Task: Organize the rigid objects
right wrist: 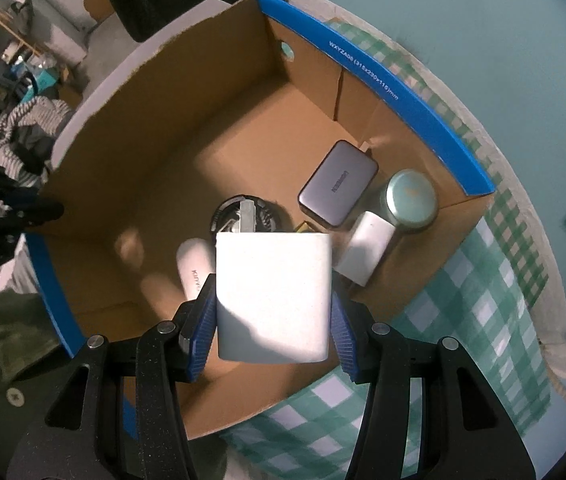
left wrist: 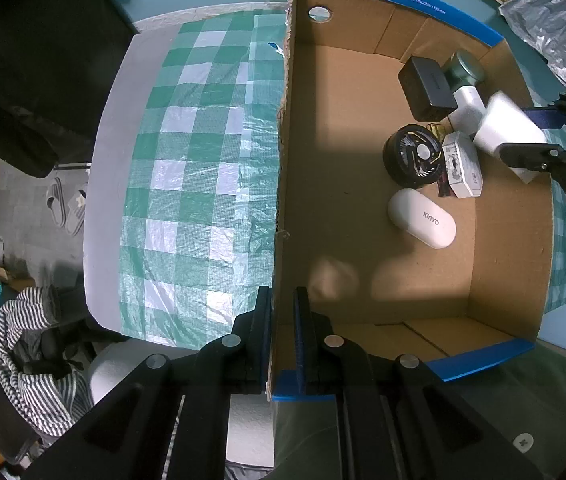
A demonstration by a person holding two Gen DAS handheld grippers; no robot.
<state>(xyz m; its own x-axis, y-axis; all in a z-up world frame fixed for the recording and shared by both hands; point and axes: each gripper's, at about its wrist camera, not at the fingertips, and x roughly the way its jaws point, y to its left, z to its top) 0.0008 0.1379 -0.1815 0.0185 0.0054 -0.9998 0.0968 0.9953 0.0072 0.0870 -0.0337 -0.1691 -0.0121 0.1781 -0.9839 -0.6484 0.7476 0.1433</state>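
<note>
White block [right wrist: 273, 296]: smooth, matte, rounded-edge rectangular body, probably hard plastic. Held between the blue ribbed pads [right wrist: 203, 332] of the right tool [right wrist: 273, 320], jaws closed on its two sides; it hangs above the open box, lower centre of the right wrist view, and shows at the right edge of the left wrist view [left wrist: 507, 128].

Cardboard box [left wrist: 363, 120]: brown corrugated walls and floor, blue-taped rims, a round finger hole in one end wall. The left tool [left wrist: 283, 320] has its jaws nearly closed astride the box's torn-edged side wall, lower centre of its view, apparently steadying it.

Contents already in the box, clustered toward one corner:
- white oval case [left wrist: 421, 218], glossy, printed "KINYO";
- black round fan [left wrist: 415, 156], slotted grille;
- dark rectangular charger [right wrist: 339, 188], matte, rounded corners;
- round green tin [right wrist: 409, 200], metallic lid;
- small white adapter [right wrist: 369, 252], boxy;
- flat white device [left wrist: 461, 164], printed face.

Progress, judged: largely done; six items placed, one in hand awaiting release. No loose items show on the desk.

Desk [left wrist: 203, 160]: green-and-white checked plastic cloth, crinkled sheen.
</note>
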